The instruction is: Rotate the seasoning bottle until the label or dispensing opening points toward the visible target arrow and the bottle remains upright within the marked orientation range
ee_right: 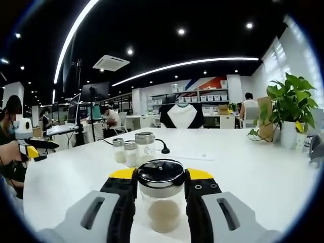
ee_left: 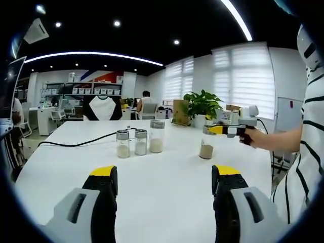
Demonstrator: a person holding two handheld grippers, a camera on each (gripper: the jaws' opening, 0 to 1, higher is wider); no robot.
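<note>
On white bench [ee_right: 263,172], near three jars [ee_right: 132,148], seasoning bottle [ee_right: 161,200] stood upright, squeezed between right tool [ee_right: 161,178] jaws. Left tool [ee_left: 164,178] gaped open, holding nothing, before jars.

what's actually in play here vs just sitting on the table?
In play:
- seasoning bottle, upright between the right gripper jaws
- left gripper, open, holding nothing

Lying about:
- three shakers grouped mid-table
- black cable
- potted plant
- white table
</note>
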